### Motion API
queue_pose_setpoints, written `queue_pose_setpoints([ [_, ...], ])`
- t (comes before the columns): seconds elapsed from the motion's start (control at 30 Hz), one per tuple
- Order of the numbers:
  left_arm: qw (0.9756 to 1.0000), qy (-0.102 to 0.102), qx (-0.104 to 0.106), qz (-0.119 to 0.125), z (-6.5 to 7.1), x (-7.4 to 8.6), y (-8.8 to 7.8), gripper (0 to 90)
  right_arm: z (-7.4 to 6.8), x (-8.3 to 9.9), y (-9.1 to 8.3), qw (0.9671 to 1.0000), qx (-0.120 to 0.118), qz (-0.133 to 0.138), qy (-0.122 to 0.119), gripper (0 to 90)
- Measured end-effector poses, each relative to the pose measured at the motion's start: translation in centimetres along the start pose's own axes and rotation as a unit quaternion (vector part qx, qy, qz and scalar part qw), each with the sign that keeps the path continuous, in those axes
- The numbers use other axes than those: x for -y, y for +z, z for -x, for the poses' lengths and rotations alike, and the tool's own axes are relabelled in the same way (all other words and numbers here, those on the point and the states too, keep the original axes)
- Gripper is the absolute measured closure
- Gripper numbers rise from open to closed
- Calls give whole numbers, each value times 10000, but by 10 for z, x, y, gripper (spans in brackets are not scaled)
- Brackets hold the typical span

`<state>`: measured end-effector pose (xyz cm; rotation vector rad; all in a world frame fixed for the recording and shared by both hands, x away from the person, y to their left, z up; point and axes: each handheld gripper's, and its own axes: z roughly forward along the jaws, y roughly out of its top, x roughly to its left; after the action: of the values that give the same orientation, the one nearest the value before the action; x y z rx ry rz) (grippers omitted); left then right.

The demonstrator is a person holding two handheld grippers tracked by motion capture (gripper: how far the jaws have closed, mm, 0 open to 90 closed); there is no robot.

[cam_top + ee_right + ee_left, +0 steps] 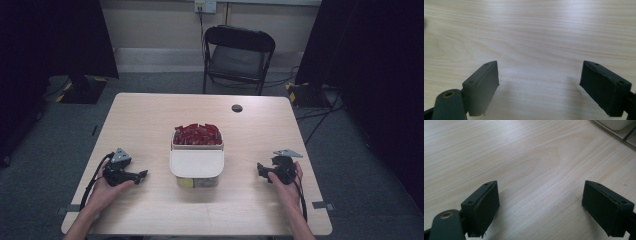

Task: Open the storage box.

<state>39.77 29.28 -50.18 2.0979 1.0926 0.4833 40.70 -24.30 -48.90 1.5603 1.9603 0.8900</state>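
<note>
Nothing to read here: no words, labels, brands or numbers show on the container [196, 163], the table [150, 120] or the chair [238, 55].

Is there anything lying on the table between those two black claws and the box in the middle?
Nothing visible. Bare wood separates the left gripper from the container, and likewise the right gripper. Both grippers are open, with bare table between the jaws. The container's near half is lidded; red pieces fill the far half.
</note>
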Motion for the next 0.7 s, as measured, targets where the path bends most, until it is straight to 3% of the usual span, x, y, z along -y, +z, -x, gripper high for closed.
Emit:
queue_pose_setpoints([
  [0.23,10000,-1,1,1,0,0,0,139,1,0,-1,9998,-191,-48,64,158],
  [0.43,10000,2,-1,1,0,0,0,139,-1,-3,-9,9992,-365,98,87,163],
  [0.47,10000,4,-9,-1,0,0,0,139,-2,-4,-12,9983,-565,94,118,183],
  [0.5,10000,0,1,0,0,0,0,139,-2,-4,-14,9981,-604,107,79,187],
  [0.7,10000,-1,0,1,0,0,0,139,-10,-9,-20,9979,-615,193,-72,174],
])
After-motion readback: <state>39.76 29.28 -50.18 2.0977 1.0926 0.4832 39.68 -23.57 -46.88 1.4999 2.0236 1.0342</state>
